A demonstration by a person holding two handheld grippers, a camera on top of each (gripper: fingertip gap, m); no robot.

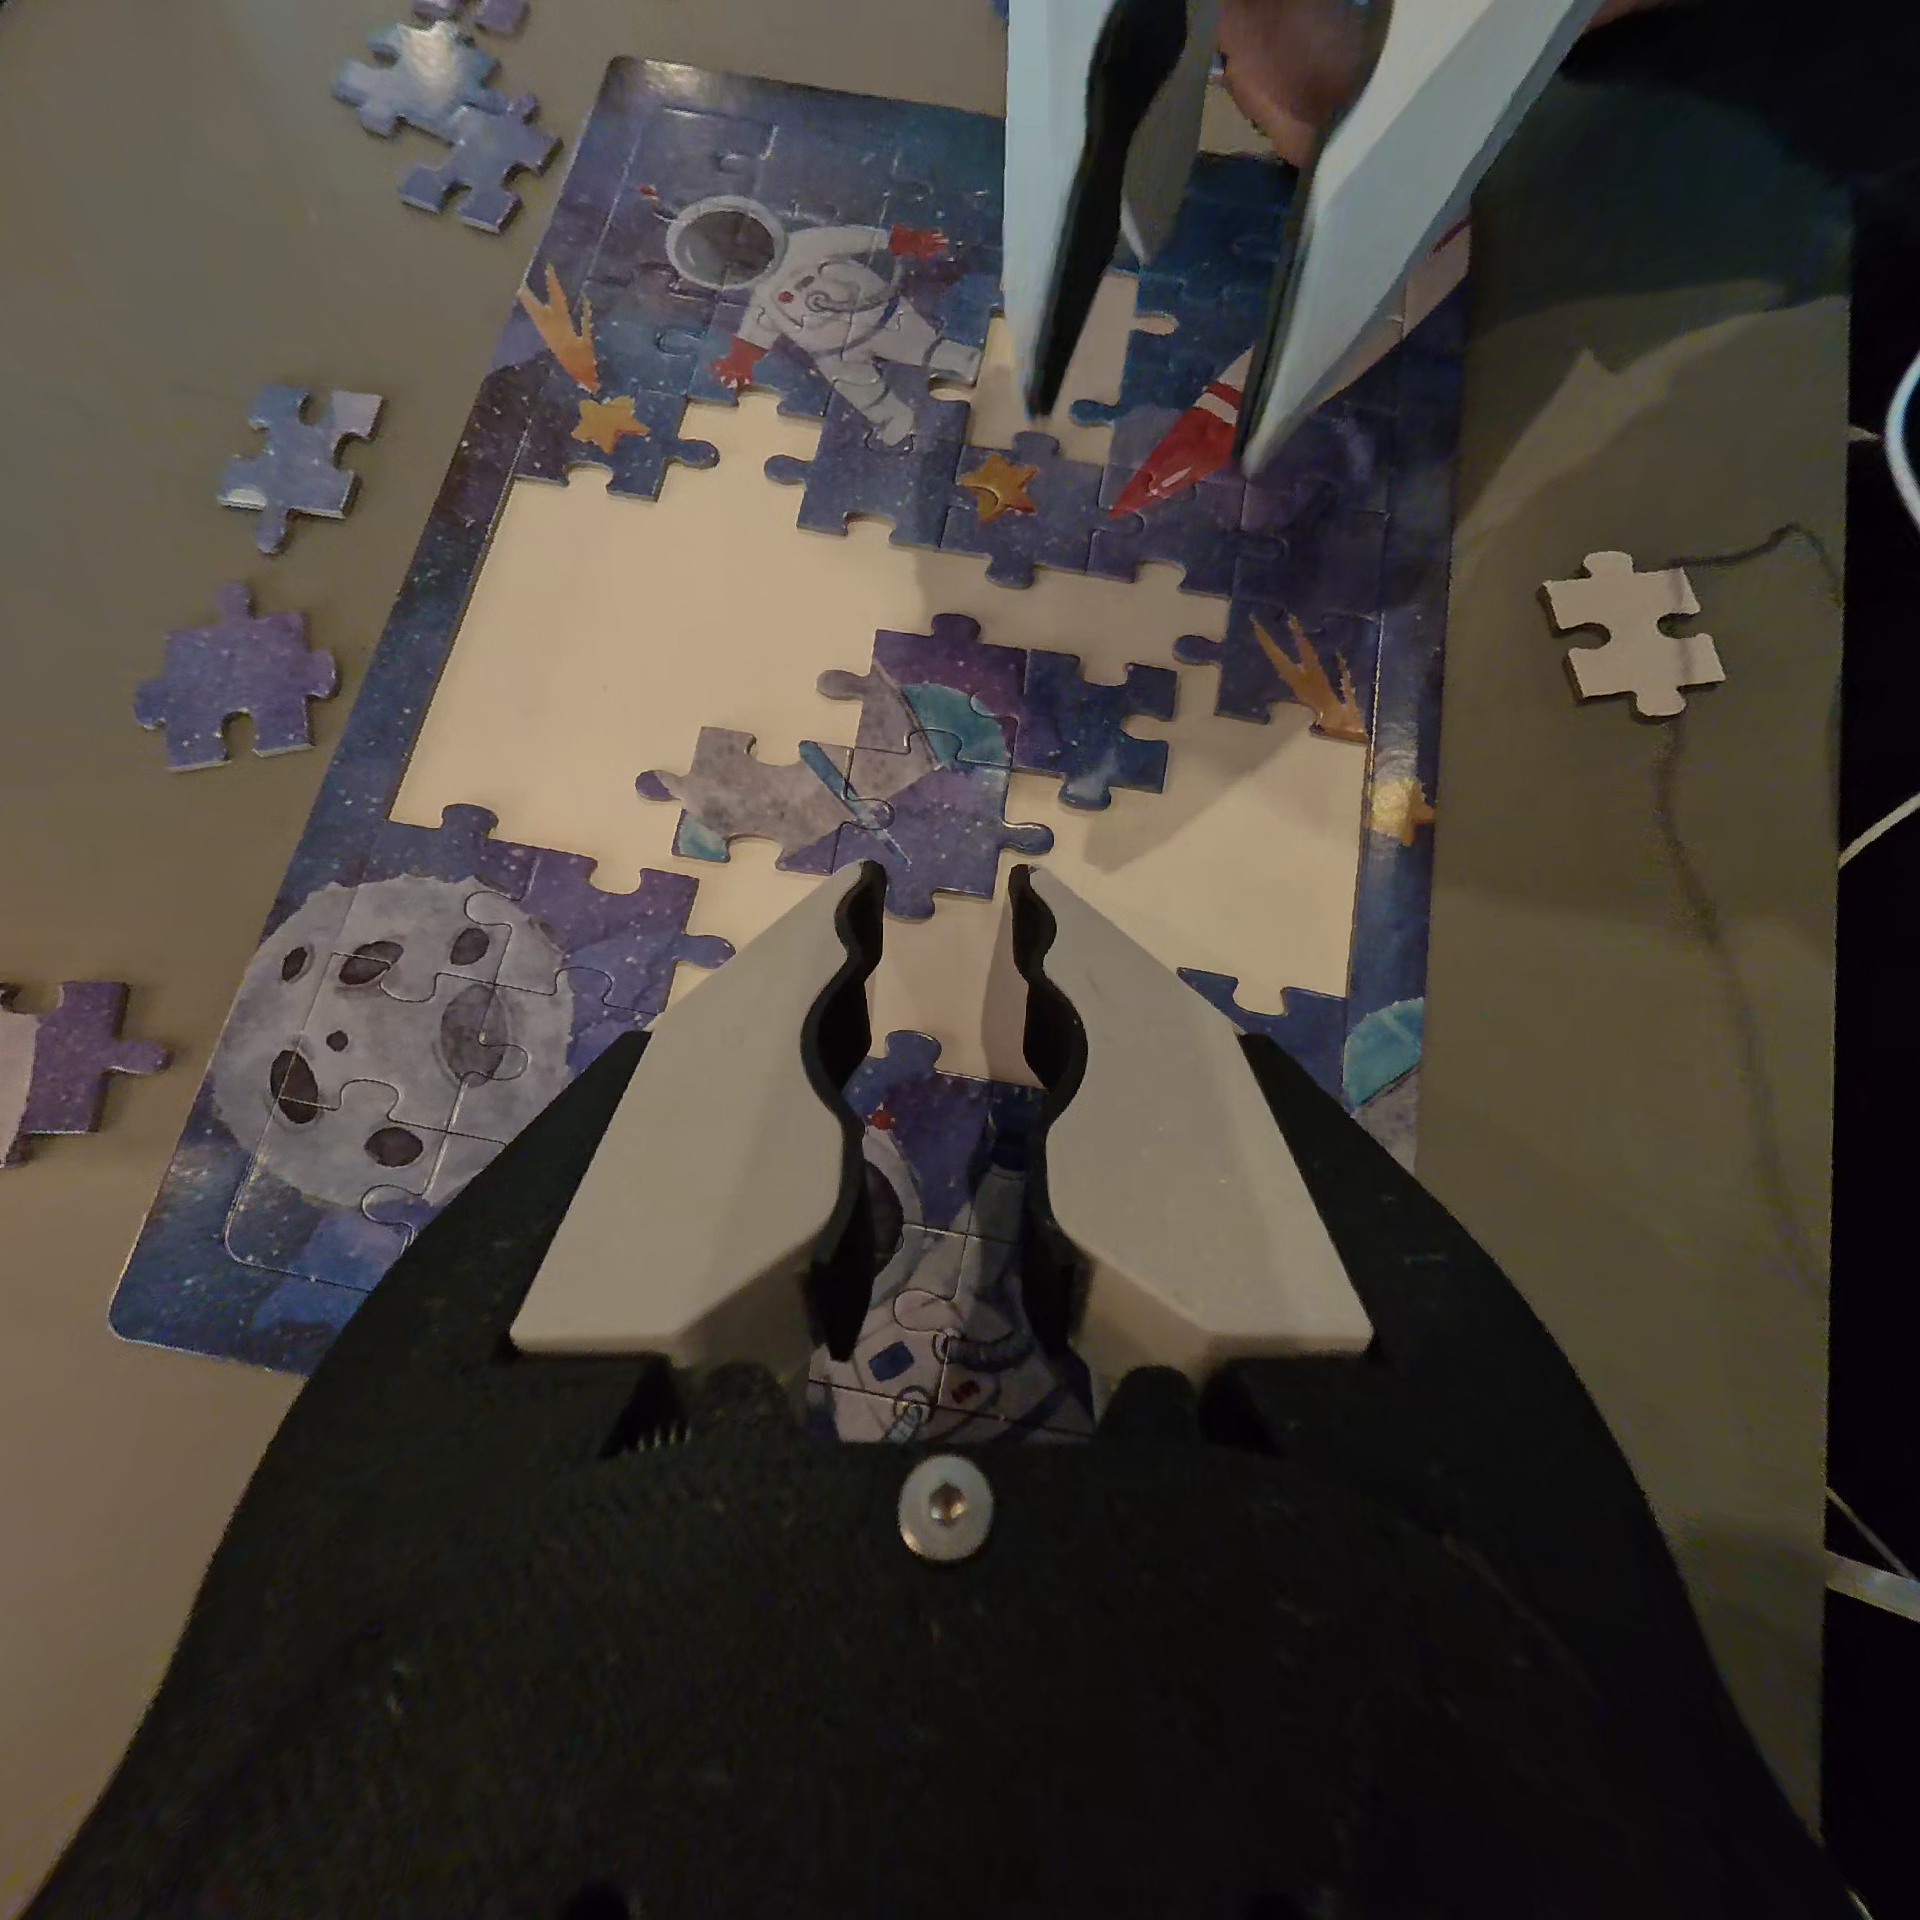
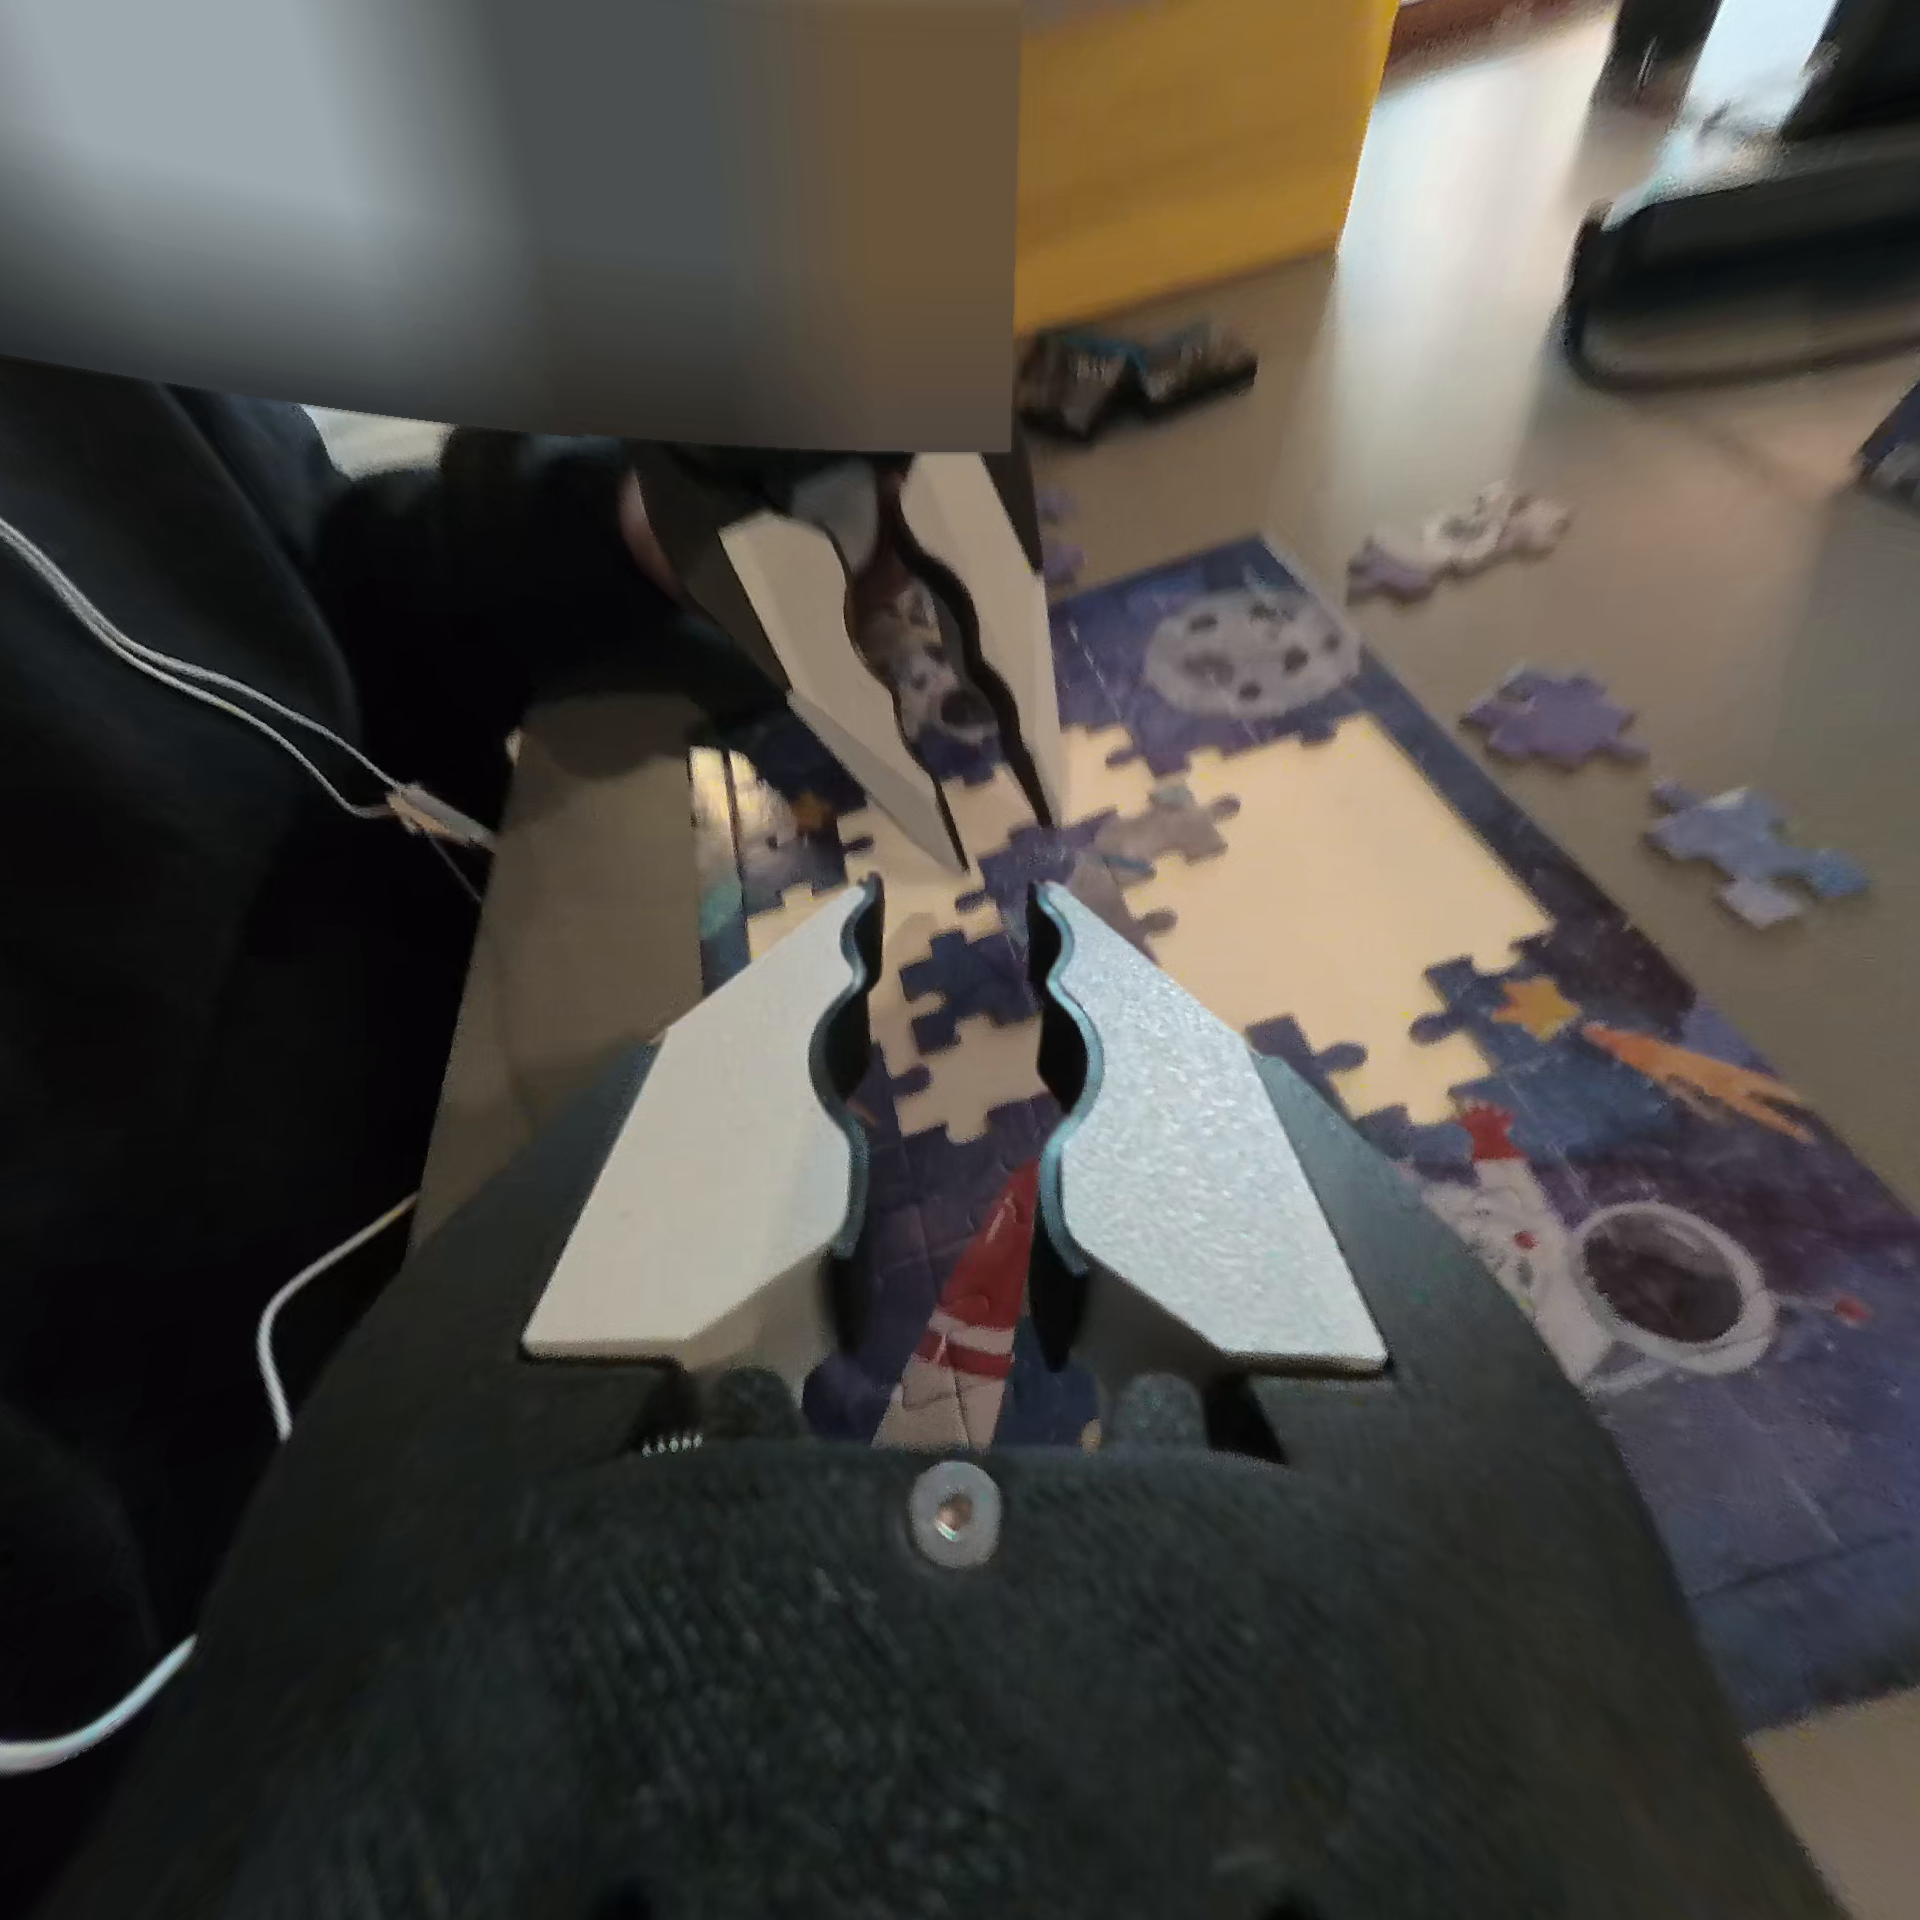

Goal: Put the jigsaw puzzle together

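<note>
The space-themed jigsaw board (image 1: 644, 644) lies on the grey table, with its border, moon corner, astronaut and rocket areas filled and a cream bare middle. A small cluster of joined pieces (image 1: 914, 758) sits loose in that bare middle. My left gripper (image 1: 945, 883) is open and empty, its tips just above the near edge of the cluster. My right gripper (image 1: 1148, 426) comes in from the far side, open and empty, over the rocket area. In the right wrist view the right gripper (image 2: 956, 899) faces the left gripper (image 2: 1000, 842) across the board (image 2: 1351, 883).
Several loose blue pieces lie left of the board (image 1: 296, 478), (image 1: 234, 681), (image 1: 457, 114). One piece lies face down, white side up, to the right (image 1: 1631, 634). A person's dark sleeve and white cable (image 2: 156, 831), a yellow box (image 2: 1195, 156) and loose pieces (image 2: 1756, 852) show around. One gripper's finger ends stand about 7 cm off the other's.
</note>
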